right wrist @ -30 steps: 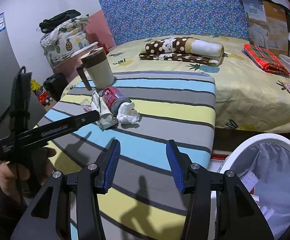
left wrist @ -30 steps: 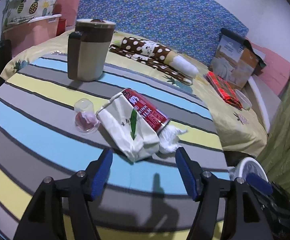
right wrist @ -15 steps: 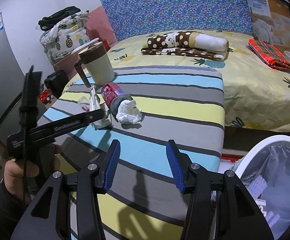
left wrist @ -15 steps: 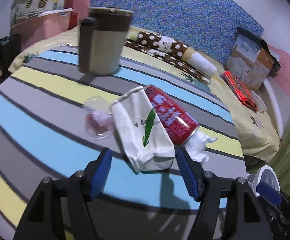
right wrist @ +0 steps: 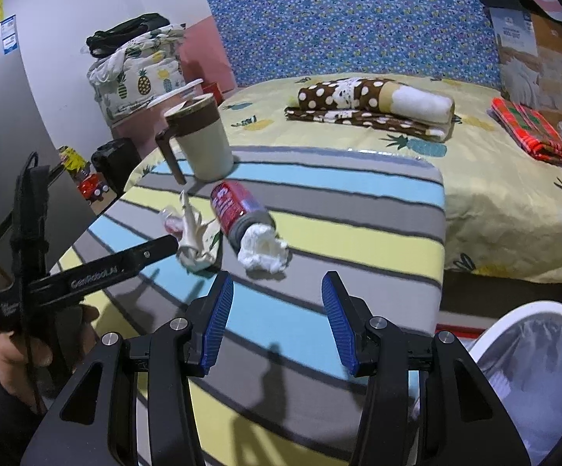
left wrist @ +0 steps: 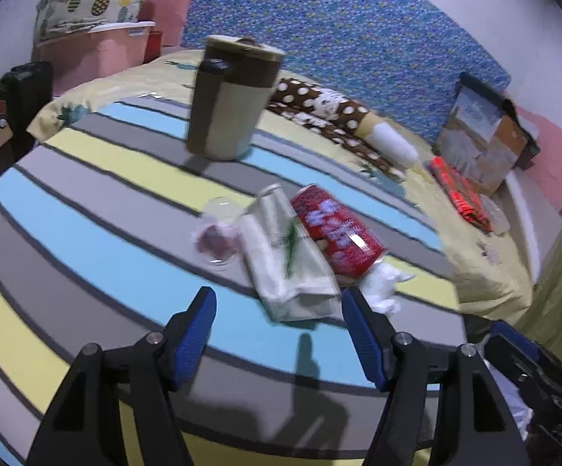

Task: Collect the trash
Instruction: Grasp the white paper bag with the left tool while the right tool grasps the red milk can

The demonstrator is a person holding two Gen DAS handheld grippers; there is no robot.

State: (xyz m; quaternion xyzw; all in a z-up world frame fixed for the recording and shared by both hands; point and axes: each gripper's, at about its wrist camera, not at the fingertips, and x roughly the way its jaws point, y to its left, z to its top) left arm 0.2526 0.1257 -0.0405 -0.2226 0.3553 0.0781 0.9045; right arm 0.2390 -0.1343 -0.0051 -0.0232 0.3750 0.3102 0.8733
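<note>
1. Left gripper (left wrist: 279,324): jaws spread wide, empty, just above the near part of the striped counter (left wrist: 87,240); blue pads either side of the near end of the white paper bag (left wrist: 288,264), not touching it.
2. Right gripper (right wrist: 277,320): jaws spread wide, empty, over the near blue stripe of the counter, well short of the trash pile.
3. White paper bag: flat on the counter, green leaf print up, long axis running near to far; in the right wrist view seen edge-on and crumpled (right wrist: 197,233).
4. Red can (left wrist: 337,231): on its side, touching the right flank of the bag; open end turned toward the near right.
5. Crumpled white tissue (right wrist: 263,252): at the mouth of the can, touching it, on a grey stripe.
6. Clear plastic cup (left wrist: 217,233): on its side, just left of the bag, pink residue inside; blurred.
7. Lidded mug (left wrist: 230,97): upright at the far side of the counter, brown band and handle, well apart from the pile.
8. Bin (right wrist: 533,380): white rim, grey liner, low at the near right, beside the counter edge; some contents visible, not identifiable.
9. Bed (right wrist: 494,194): beyond the counter, yellow pineapple sheet, with a rolled polka-dot blanket (right wrist: 370,103) and a folded red plaid cloth (right wrist: 533,132) to its right.
</note>
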